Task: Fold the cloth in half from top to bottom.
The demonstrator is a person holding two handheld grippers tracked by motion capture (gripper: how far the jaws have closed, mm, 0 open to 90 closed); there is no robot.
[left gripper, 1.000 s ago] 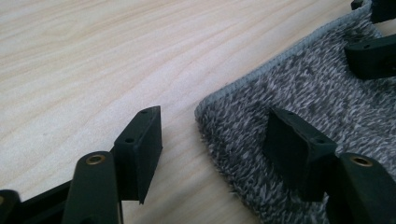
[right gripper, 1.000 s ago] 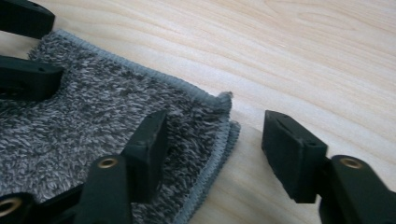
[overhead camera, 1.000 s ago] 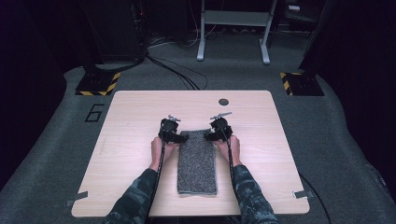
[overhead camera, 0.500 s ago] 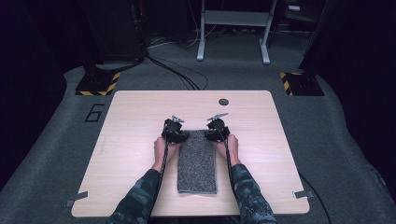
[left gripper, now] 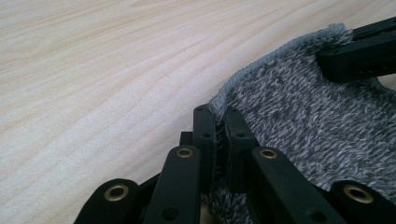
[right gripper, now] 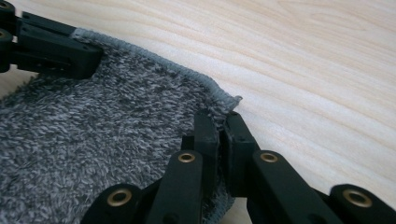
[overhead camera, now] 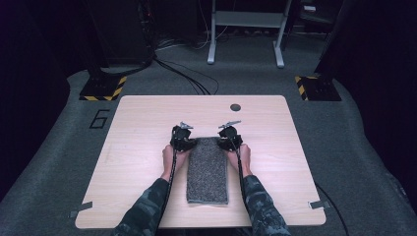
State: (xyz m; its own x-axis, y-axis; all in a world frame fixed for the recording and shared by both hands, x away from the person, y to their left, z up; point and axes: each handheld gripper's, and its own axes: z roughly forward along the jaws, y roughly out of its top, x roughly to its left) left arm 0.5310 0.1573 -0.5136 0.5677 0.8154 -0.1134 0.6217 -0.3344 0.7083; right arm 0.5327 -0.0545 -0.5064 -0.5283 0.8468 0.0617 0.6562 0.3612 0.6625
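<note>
Towel (overhead camera: 207, 169): your left gripper (overhead camera: 183, 140) and right gripper (overhead camera: 230, 138) have just clamped its two far corners; grip set, you can lift or fold.

High view: a fixed camera above the person's side looks forward and down over the whole table (overhead camera: 147, 147) from afar. Left and right gripper views: each camera rides low, looking closely along its own jaws across the tabletop. All three share the grey towel's (overhead camera: 207, 169) far edge.
</note>
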